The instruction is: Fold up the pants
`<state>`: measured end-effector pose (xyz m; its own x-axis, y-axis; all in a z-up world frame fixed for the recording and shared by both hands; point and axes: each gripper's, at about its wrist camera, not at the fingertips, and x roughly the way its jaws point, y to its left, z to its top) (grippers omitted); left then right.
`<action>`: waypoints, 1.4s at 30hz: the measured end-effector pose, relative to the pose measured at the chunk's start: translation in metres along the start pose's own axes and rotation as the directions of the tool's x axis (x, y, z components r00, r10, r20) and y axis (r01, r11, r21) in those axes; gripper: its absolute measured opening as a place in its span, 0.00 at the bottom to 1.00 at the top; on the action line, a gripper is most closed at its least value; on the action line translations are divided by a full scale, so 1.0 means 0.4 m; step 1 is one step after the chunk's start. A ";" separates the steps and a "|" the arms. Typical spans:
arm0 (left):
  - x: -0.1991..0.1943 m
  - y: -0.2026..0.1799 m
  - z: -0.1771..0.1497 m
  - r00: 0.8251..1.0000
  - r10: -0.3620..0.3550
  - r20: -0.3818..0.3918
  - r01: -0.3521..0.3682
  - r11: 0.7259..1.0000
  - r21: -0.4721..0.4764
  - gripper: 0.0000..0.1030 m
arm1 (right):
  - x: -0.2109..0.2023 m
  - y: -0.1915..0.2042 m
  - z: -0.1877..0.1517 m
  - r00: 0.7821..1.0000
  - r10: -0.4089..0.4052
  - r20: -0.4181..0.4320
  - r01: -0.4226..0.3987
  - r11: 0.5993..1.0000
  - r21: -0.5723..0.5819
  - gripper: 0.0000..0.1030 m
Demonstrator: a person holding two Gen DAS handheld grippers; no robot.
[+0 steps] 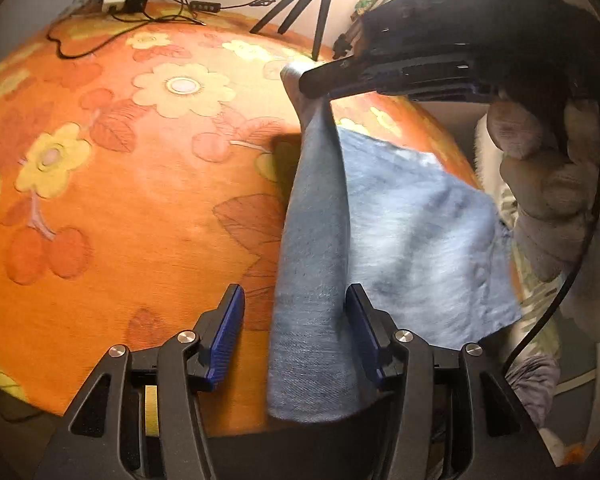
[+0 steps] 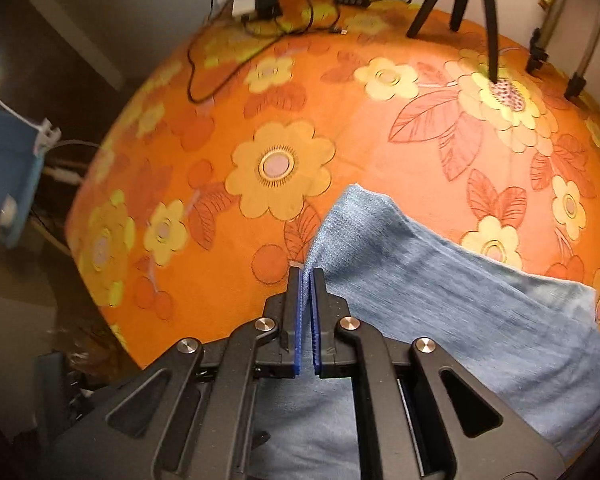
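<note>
**Pants lifted at one edge, right gripper pinching**

Orange flowered cloth [image 1: 140, 208] covers the work surface, with yellow blooms and red leaves printed all over it. At the far edge by the wall sit a white adapter [image 2: 246, 6] and a black one beside it, with black cables [image 2: 204, 68] looping over the cloth. Black tripod [image 1: 304, 4] stands on the far right part of the cloth; in the right wrist view one of its legs lands on a big yellow flower.

Pants [image 1: 412, 240], light blue denim, lie on the near right part of the cloth. One edge is pulled up off the surface into a tall fold; the rest lies flat to the right, reaching the table edge.

Right gripper [image 1: 312, 80] enters the left wrist view from upper right, held in a hand [image 1: 540, 184], tips clamped on the top of the raised fold. In its own view, right gripper's jaws are nearly together with a thin layer of denim between the blue pads [image 2: 299, 320]; more fabric runs beneath the gripper body.

Left gripper [image 1: 296, 336] has jaws wide apart. The raised fold hangs down between them, touching or just beside the right pad [image 1: 362, 332]; the left pad is clear of the fabric. No grip there.

Blue bin [image 2: 8, 176] sits off the table at far left, a bright lamp above it.
</note>
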<state>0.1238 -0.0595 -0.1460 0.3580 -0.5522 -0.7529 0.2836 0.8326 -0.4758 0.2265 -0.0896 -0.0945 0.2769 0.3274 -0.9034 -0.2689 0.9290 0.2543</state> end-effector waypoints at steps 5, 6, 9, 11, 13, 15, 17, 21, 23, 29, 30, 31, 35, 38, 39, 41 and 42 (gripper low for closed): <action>-0.010 -0.018 0.001 0.999 -0.034 0.039 0.033 0.999 0.006 0.24 | -0.025 -0.014 -0.007 1.000 0.015 0.020 -0.016 1.000 0.020 0.04; -0.016 -0.020 0.004 0.998 -0.039 0.058 0.038 0.999 0.010 0.22 | -0.024 -0.015 -0.007 1.000 0.017 0.018 -0.017 1.000 0.019 0.04; -0.041 -0.038 0.010 0.993 -0.048 0.104 0.045 0.998 0.032 0.14 | -0.030 -0.017 -0.005 1.000 0.016 0.019 -0.016 1.000 0.013 0.04; -0.052 -0.053 0.011 0.992 -0.043 0.123 0.035 0.997 0.062 0.12 | -0.030 -0.017 0.001 1.000 0.014 0.016 -0.015 1.000 0.016 0.05; -0.060 -0.071 0.006 0.989 -0.036 0.142 0.023 0.995 0.096 0.12 | -0.032 -0.015 0.009 1.000 0.011 0.007 -0.011 0.999 0.032 0.15; -0.064 -0.085 0.004 0.988 -0.029 0.154 0.010 0.993 0.121 0.12 | -0.035 -0.010 0.024 1.000 -0.027 0.003 0.027 0.999 0.025 0.45; -0.065 -0.097 0.002 0.987 -0.023 0.161 -0.001 0.990 0.144 0.12 | -0.036 0.008 0.042 0.998 -0.058 0.000 0.058 0.998 -0.008 0.49; -0.071 -0.120 -0.003 0.984 -0.013 0.175 -0.021 0.981 0.191 0.12 | 0.007 0.048 0.063 0.992 -0.091 -0.093 0.083 0.993 -0.082 0.50; -0.070 -0.131 -0.005 0.983 -0.003 0.183 -0.038 0.975 0.217 0.12 | 0.033 0.069 0.065 0.986 -0.094 -0.135 0.079 0.991 -0.110 0.56; -0.069 -0.147 -0.011 0.981 0.021 0.195 -0.074 0.960 0.268 0.12 | 0.113 0.121 0.055 0.934 -0.307 -0.185 0.256 0.932 -0.256 0.56; -0.069 -0.149 -0.013 0.980 0.021 0.195 -0.076 0.958 0.276 0.11 | 0.122 0.125 0.051 0.921 -0.343 -0.185 0.284 0.916 -0.283 0.56; -0.068 -0.151 -0.015 0.980 0.021 0.196 -0.077 0.957 0.281 0.12 | 0.126 0.128 0.047 0.909 -0.379 -0.174 0.316 0.898 -0.307 0.56; -0.068 -0.152 -0.019 0.982 0.014 0.189 -0.070 0.954 0.293 0.12 | 0.122 0.123 0.035 0.897 -0.413 -0.158 0.343 0.875 -0.343 0.19; -0.077 -0.150 -0.016 0.984 -0.015 0.179 -0.033 0.965 0.262 0.11 | 0.093 0.102 0.035 0.923 -0.353 -0.151 0.297 0.906 -0.302 0.10; -0.080 -0.151 -0.015 0.984 -0.023 0.179 -0.024 0.966 0.257 0.11 | 0.076 0.091 0.036 0.935 -0.324 -0.142 0.277 0.920 -0.276 0.09; -0.092 -0.159 -0.010 0.981 -0.039 0.189 -0.010 0.967 0.255 0.10 | 0.041 0.066 0.038 0.956 -0.268 -0.115 0.238 0.945 -0.223 0.07; -0.099 -0.165 -0.005 0.979 -0.050 0.195 -0.001 0.967 0.256 0.10 | 0.016 0.050 0.037 0.966 -0.241 -0.096 0.219 0.956 -0.197 0.06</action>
<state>0.0890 -0.0923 -0.0858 0.5101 -0.5912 -0.6248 0.5012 0.7946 -0.3427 0.2364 -0.0663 -0.0902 0.2437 0.0758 -0.9669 -0.3778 0.9256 -0.0227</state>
